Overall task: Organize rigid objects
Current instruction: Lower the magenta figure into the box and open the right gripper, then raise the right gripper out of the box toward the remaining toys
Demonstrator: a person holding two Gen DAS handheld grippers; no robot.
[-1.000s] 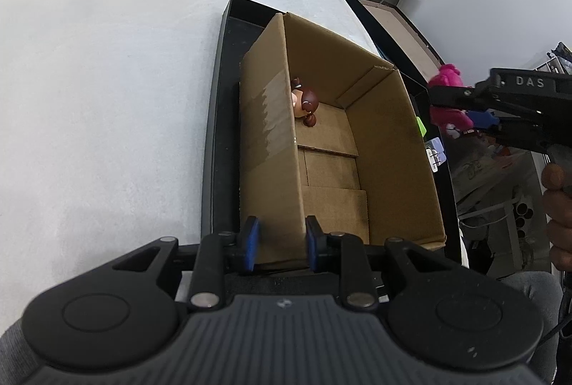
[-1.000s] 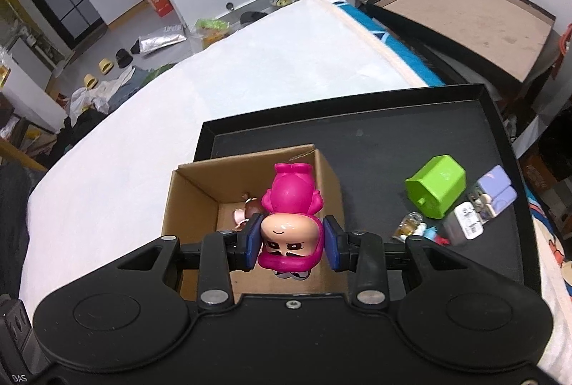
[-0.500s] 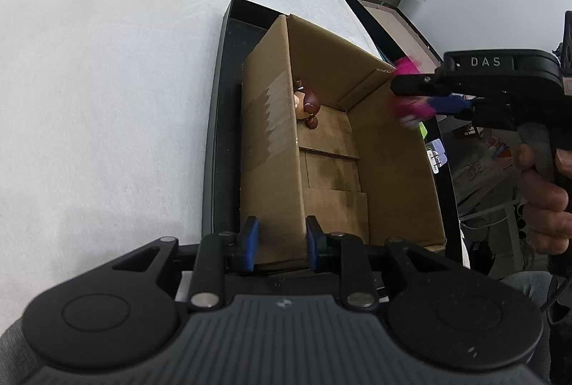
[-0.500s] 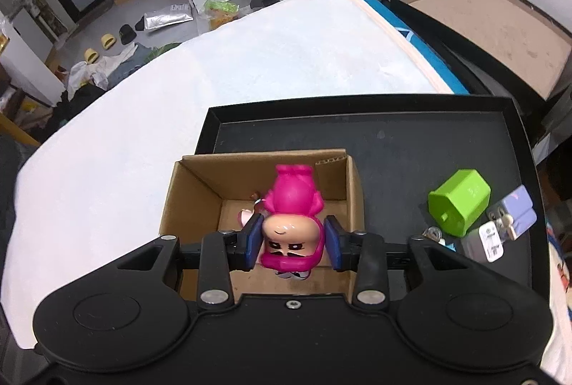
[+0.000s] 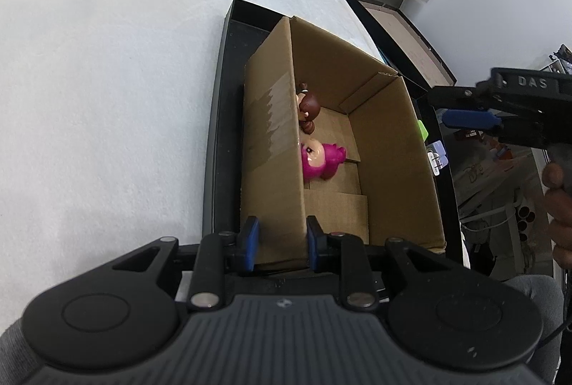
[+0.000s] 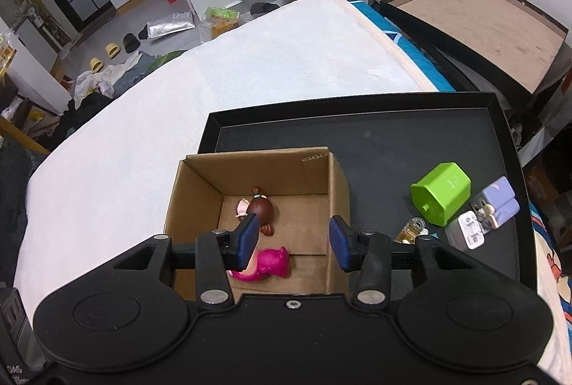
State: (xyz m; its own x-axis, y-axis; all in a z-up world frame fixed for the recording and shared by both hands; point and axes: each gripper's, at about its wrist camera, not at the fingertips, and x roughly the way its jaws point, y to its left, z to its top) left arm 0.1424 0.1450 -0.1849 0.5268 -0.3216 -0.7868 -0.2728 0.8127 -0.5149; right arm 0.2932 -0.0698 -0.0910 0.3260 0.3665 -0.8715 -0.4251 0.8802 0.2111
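Observation:
An open cardboard box [image 5: 389,149] [image 6: 336,184] stands on a black tray [image 6: 375,138]. A pink figurine [image 5: 321,160] [image 6: 270,266] lies on the box floor beside a brown figurine [image 5: 308,106] [image 6: 260,209]. My left gripper [image 5: 279,243] is shut on the box's near left wall. My right gripper [image 6: 291,243] is open and empty above the box; in the left wrist view it [image 5: 468,118] hovers by the box's right wall.
On the tray right of the box lie a green block [image 6: 440,197], a purple rabbit toy [image 6: 495,206], a white charger [image 6: 464,235] and a small glass bottle [image 6: 411,230]. The tray sits on a white bed [image 5: 107,81]. A brown board [image 6: 475,13] lies beyond.
My right gripper carried the pink figurine over the box, opened and let it go. The figurine now lies on the box floor. The left gripper has not moved.

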